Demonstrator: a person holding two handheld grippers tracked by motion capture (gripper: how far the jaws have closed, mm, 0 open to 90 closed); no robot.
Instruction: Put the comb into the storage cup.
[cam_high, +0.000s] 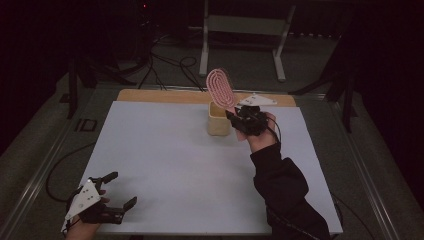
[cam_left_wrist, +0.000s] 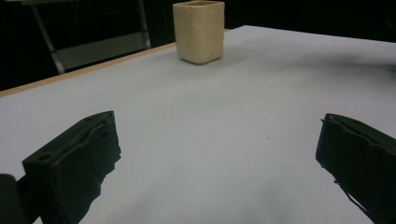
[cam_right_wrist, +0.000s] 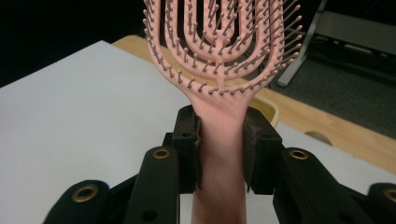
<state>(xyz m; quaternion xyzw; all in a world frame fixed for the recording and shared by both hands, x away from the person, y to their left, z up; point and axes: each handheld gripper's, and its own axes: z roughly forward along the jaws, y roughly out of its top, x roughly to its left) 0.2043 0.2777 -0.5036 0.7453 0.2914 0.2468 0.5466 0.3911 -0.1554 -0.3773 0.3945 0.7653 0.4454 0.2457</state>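
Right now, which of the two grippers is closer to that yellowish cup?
Right. The right gripper hangs just beside the cup, gripping a pink hairbrush. The left gripper sits far off at the table's near corner.

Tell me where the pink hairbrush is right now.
In the high view the pink hairbrush stands head-up in the right claw, clamped by its handle just above the cream cup at the table's far middle.

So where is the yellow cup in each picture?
High view: the yellow cup stands mid-table toward the far edge, beside the right tool.
Left gripper view: top centre.
Right gripper view: just its rim, behind the pink hairbrush.
Shared landmark: the white table.
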